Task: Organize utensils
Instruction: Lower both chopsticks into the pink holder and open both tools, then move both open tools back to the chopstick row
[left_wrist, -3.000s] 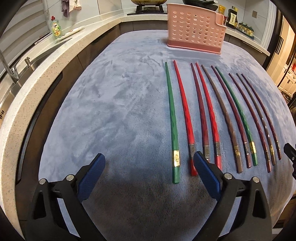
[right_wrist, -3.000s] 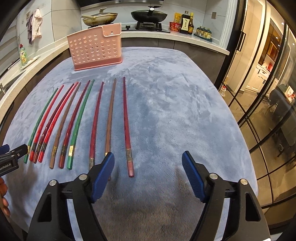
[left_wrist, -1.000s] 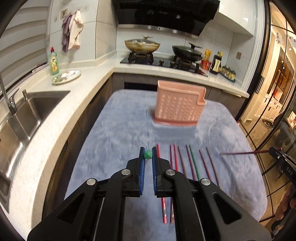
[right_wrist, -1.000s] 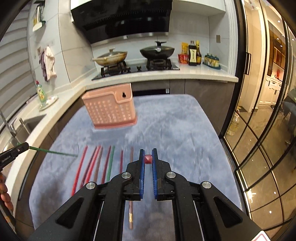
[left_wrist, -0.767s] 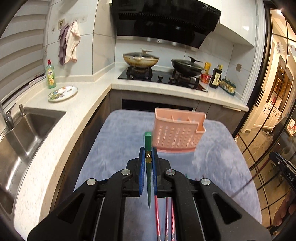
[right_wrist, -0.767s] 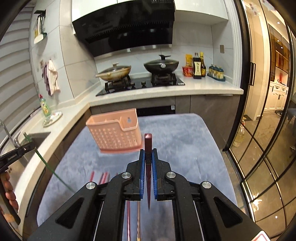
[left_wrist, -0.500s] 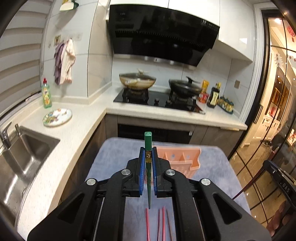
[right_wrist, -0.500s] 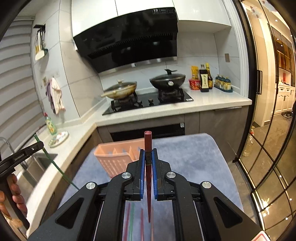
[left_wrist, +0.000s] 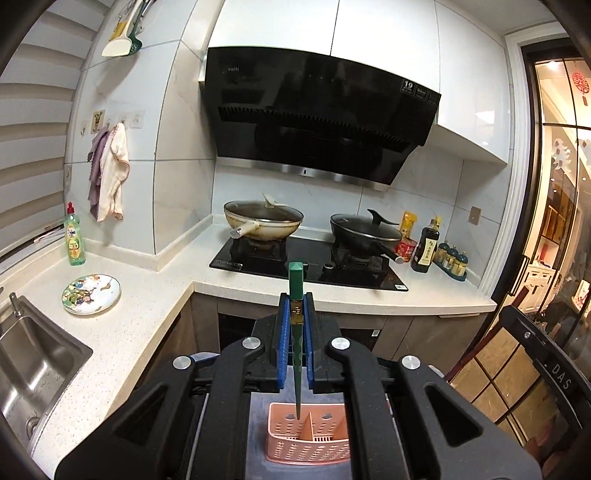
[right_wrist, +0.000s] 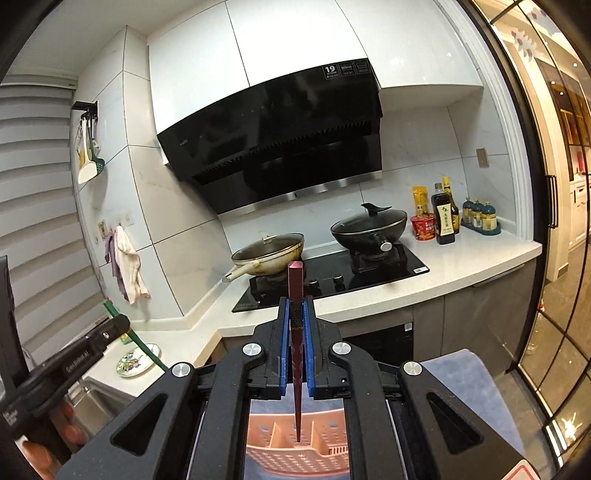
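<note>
Your left gripper (left_wrist: 295, 325) is clamped on the green chopstick (left_wrist: 296, 354), thick end up at frame centre, its tip hanging low in the frame over the pink holder (left_wrist: 308, 439). In that view the tip sits just left of the holder's slanted divider, above the left compartment; whether it has passed the rim cannot be told. Your right gripper (right_wrist: 296, 325) is closed on the dark red chopstick (right_wrist: 295, 354), which points down at the pink holder (right_wrist: 291, 452) at the bottom of its frame, the tip lying over a middle slot between two dividers. Judging from this, the step is the drop-in. Keep each stick vertical, lower it straight until the tip is well inside its compartment, and only then ease the fingers apart; releasing high would likely let a stick bounce off a divider or the rim. Mind the two grippers crowding each other over so small a basket, and lower one at a time if they come close.
</note>
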